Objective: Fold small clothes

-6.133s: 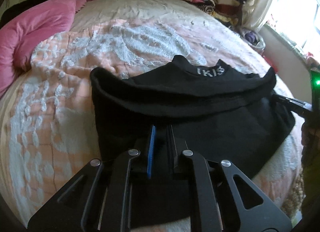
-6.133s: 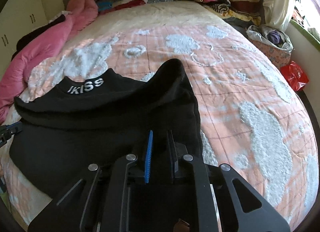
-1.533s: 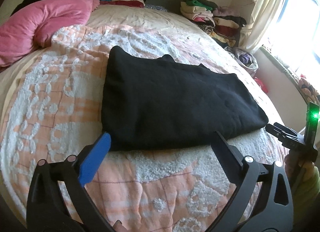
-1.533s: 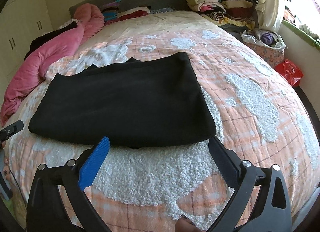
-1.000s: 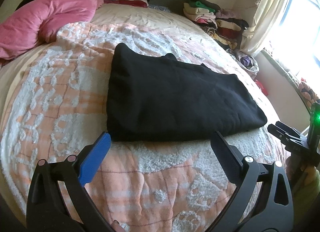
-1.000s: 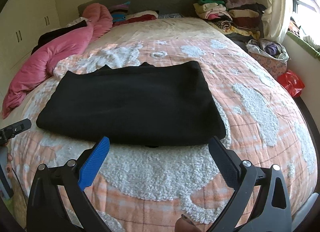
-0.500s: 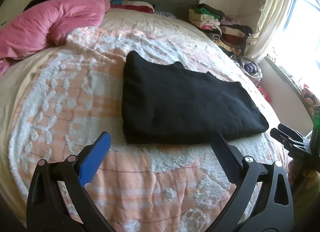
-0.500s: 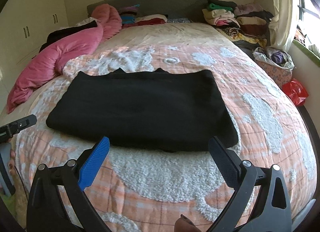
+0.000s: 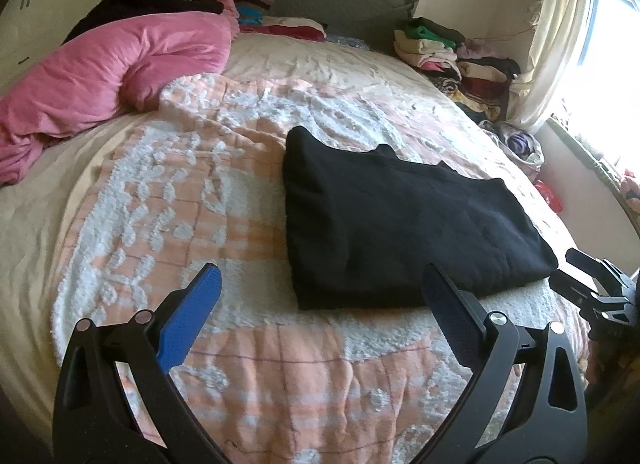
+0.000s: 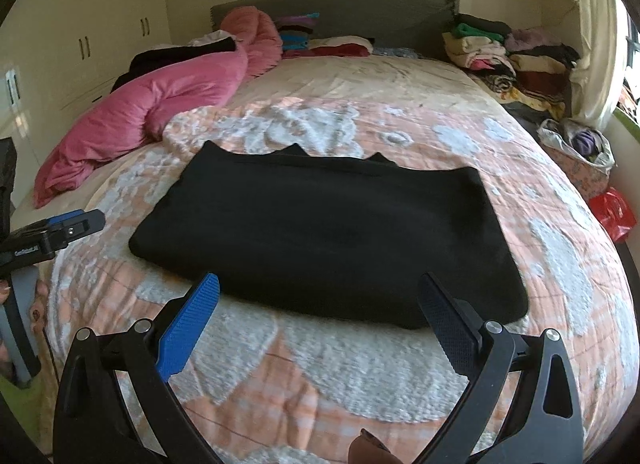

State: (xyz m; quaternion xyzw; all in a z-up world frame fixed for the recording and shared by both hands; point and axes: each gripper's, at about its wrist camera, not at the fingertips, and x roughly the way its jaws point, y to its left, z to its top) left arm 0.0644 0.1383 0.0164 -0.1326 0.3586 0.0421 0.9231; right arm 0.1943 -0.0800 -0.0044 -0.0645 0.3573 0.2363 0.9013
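One wide bed (image 9: 120, 224) fills both of your views, covered by a peach and white tufted blanket (image 10: 360, 364) with a cream sheet toward the grey headboard (image 10: 360, 4). Along the bed's left edge lies a long pink duvet roll (image 9: 100, 72) with a dark garment on top of it. Stacks of folded laundry (image 10: 512, 52) sit at the far right corner beside a pale curtain (image 9: 552, 32), and a small row of folded pieces rests against the headboard. Near the middle of the blanket lies the black garment (image 10: 328, 240), folded into a flat rectangle with two small points of fabric sticking out at its far edge. Your left tongs (image 9: 320, 300) are spread wide and hold nothing, hanging above the blanket just short of the garment's near left corner. Your right tongs (image 10: 320, 300) are also spread wide and hold nothing, hanging just short of the garment's near edge, their tips overlapping it in view. From the left camera, the right tongs show at the far right edge, beside the garment's right corner. A red bag (image 10: 614, 216) lies off the bed's right side.
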